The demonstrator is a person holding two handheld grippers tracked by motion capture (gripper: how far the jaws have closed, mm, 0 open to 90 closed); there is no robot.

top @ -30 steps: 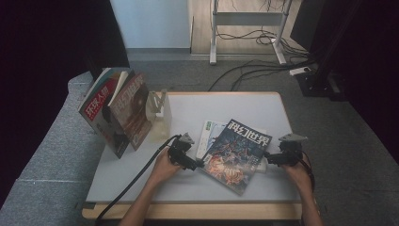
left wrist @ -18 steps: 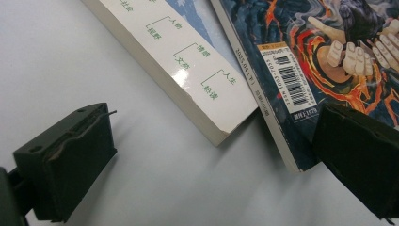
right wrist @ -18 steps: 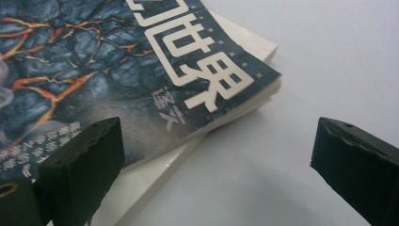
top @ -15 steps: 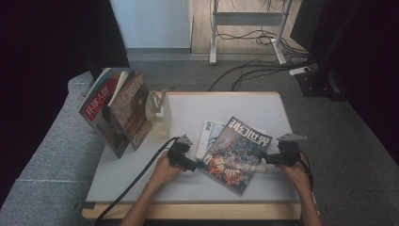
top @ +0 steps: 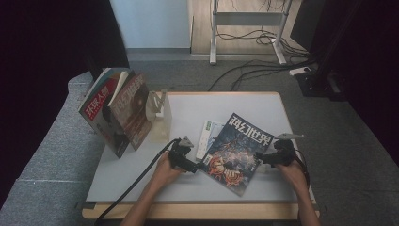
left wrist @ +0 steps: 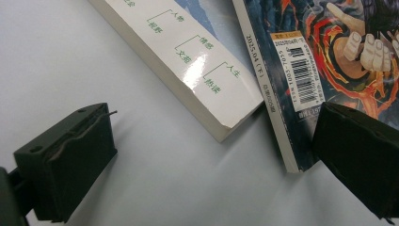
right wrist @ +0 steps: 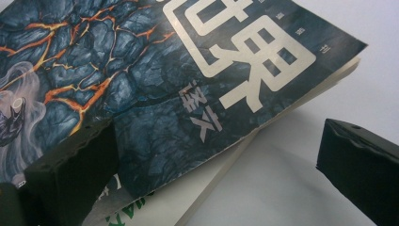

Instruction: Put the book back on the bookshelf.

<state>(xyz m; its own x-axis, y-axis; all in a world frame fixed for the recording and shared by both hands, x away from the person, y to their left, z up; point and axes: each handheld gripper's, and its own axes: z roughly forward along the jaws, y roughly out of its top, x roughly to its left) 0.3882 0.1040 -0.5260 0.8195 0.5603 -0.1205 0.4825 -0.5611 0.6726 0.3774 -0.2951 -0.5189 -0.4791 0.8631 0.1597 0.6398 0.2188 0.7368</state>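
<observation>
Both grippers, left (top: 196, 166) and right (top: 260, 157), flank the dark magazine (top: 236, 149), jaws apart; next, judged: closing on its edges.

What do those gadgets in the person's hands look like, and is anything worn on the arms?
Each hand-held gripper, left and right, is a black block ending in two chunky, squared black jaws with ridged inner faces. A grey three-cornered plate sits on top of each, and a thick black cable trails from the left one off the table's near edge. The forearms are bare, with no sleeves.
</observation>
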